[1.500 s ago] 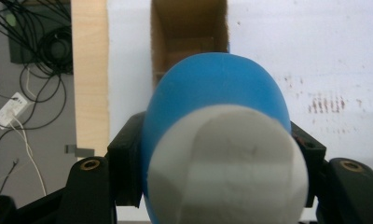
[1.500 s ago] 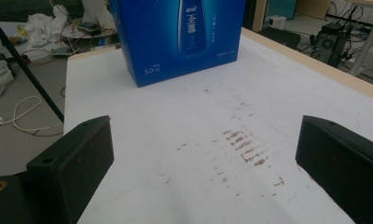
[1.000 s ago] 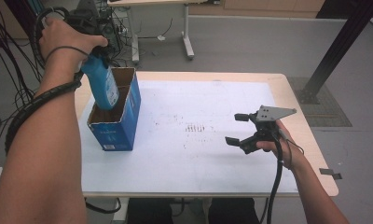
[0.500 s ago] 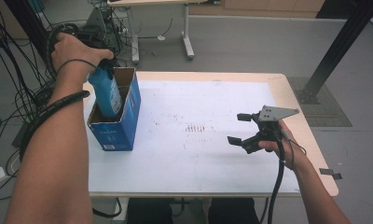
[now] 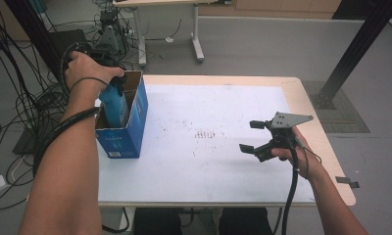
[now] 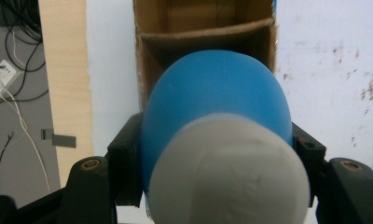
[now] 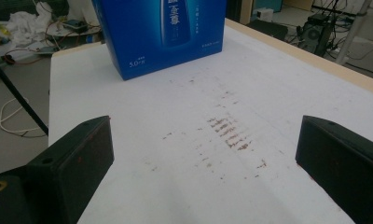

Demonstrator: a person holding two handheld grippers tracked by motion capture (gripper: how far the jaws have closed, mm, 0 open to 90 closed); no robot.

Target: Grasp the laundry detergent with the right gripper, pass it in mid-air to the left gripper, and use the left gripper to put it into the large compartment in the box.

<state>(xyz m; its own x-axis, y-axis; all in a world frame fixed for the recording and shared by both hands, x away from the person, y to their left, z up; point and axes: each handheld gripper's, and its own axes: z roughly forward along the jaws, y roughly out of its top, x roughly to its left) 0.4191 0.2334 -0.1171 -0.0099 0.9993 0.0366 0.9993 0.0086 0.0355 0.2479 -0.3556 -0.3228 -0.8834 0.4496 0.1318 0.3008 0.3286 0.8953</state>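
left gripper [image 6: 217, 154] pinched blue bottle [image 5: 114, 104], white cap [image 6: 231, 172] toward its camera | bottle stood partly inside open blue box [image 5: 130, 128], base down in cardboard opening | box sat at table [image 5: 208, 181] left edge | right gripper [image 5: 253, 136] jaws spread wide, nothing between, hovering over stained white tabletop, well apart from box

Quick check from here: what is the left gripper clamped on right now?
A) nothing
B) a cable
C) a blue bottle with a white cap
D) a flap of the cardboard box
C: the left gripper has its jaws pressed on both sides of the blue bottle, white cap toward the camera, over the open box.
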